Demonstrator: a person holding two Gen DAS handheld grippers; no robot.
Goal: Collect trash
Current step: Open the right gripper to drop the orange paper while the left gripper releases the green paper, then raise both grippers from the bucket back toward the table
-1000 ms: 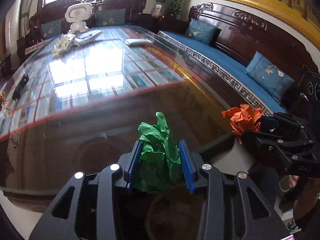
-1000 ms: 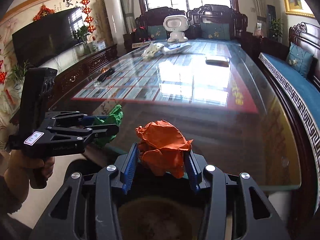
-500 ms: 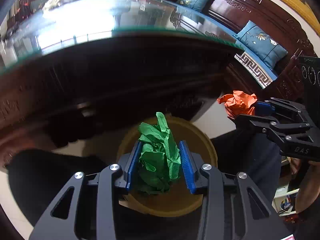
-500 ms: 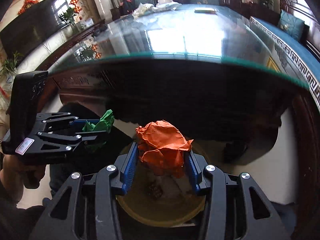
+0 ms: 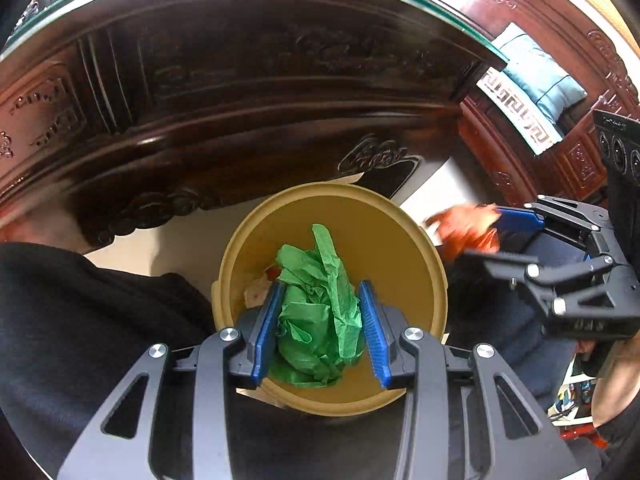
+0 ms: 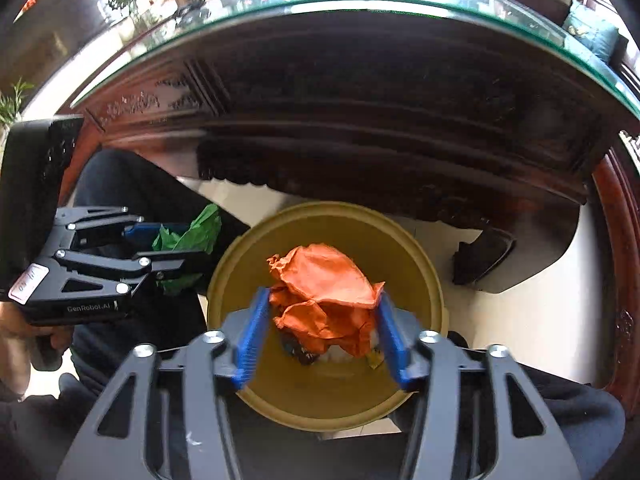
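A crumpled green paper wad (image 5: 316, 320) is clamped between the blue pads of my left gripper (image 5: 319, 286), right above the open round tan bin (image 5: 384, 240). In the right wrist view a crumpled orange paper wad (image 6: 324, 284) sits between the pads of my right gripper (image 6: 322, 300), over the same bin (image 6: 340, 224). Those jaws are opening and the pads are blurred, spread wider than the wad. Each gripper shows in the other's view: the right gripper (image 5: 492, 232) with the blurred orange wad (image 5: 460, 226), the left gripper (image 6: 188, 240) with the green wad (image 6: 196, 230).
The bin stands on a pale floor under the edge of a carved dark wood table (image 5: 240, 92) with a glass top (image 6: 360, 4). Small scraps (image 6: 300, 350) lie at the bin's bottom. A person's dark-clothed legs (image 5: 80, 320) flank the bin. A sofa with blue cushions (image 5: 540, 76) is at right.
Both grippers have come down from above the table top to just over the bin and tilted downward. The right jaws have spread apart around the orange wad; the left still clamps the green wad.
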